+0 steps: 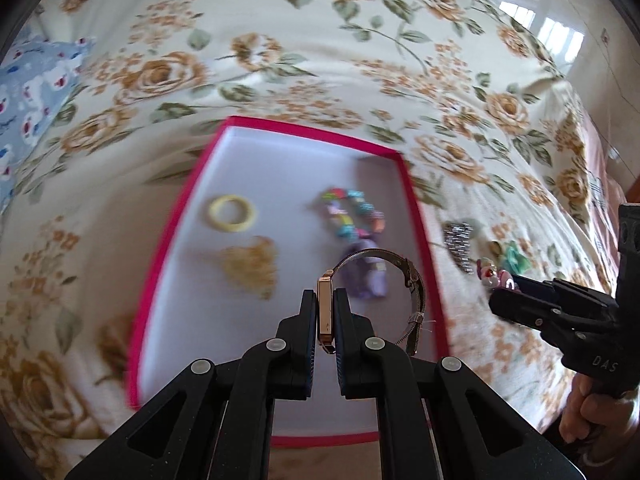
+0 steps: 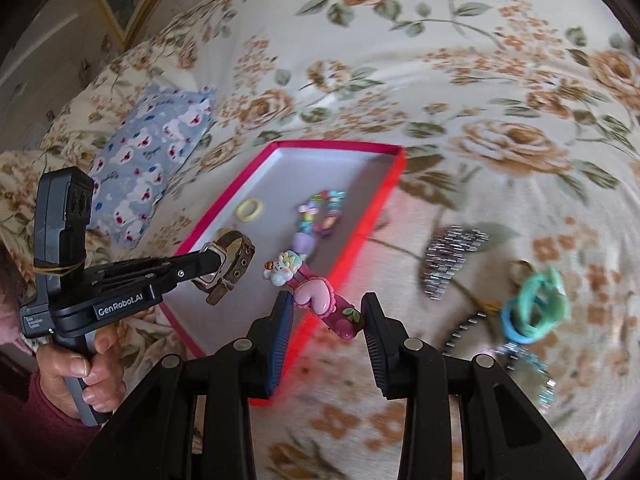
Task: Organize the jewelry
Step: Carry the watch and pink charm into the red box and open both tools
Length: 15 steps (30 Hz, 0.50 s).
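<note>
The left gripper has its fingers nearly closed on the gold case of a wristwatch, whose mesh strap loops out to the right of the fingers, above the red-rimmed tray on the flowered bedspread. Ahead of these fingers, inside the tray, lie a yellow ring, a tangle of gold chain, a multicoloured bead bracelet and a purple item, too blurred to name.

The right gripper has its fingers part-way open around a pink hair clip with a heart and a cartoon figure; the clip runs slantwise between the pads and appears to be held, over the tray's near right rim. To the right of these fingers, on the bedspread, lie a silver rhinestone clip and teal and blue hair ties. A blue patterned pillow lies beyond the tray's left side.
</note>
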{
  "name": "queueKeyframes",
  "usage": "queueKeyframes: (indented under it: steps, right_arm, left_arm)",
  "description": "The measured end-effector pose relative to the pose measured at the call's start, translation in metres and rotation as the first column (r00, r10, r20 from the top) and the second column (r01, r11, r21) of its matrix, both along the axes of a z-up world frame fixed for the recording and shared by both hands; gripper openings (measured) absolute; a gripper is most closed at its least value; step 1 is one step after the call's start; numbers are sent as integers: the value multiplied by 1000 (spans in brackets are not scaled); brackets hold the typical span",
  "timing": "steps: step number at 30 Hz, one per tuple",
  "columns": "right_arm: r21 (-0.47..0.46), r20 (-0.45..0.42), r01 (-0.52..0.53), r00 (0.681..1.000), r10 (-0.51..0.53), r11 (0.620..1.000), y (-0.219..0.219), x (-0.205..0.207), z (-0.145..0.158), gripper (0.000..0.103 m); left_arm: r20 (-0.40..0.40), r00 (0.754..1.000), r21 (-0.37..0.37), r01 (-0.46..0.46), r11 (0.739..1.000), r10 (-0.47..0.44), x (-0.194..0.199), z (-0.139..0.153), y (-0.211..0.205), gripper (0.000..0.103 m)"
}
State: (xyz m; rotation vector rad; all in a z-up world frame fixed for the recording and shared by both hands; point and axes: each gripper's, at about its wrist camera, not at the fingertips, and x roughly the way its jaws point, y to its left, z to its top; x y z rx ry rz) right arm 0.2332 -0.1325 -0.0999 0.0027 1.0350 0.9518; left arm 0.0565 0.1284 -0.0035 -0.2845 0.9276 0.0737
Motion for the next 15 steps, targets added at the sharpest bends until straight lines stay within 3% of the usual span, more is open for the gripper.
queueKeyframes:
  steps: [15]
  right_arm:
    - [-57,1,-118,993,119,991,61,-12,-15,35]
  left_arm:
    - [-42,994,43,-98,994,100,-7,-16,36,7]
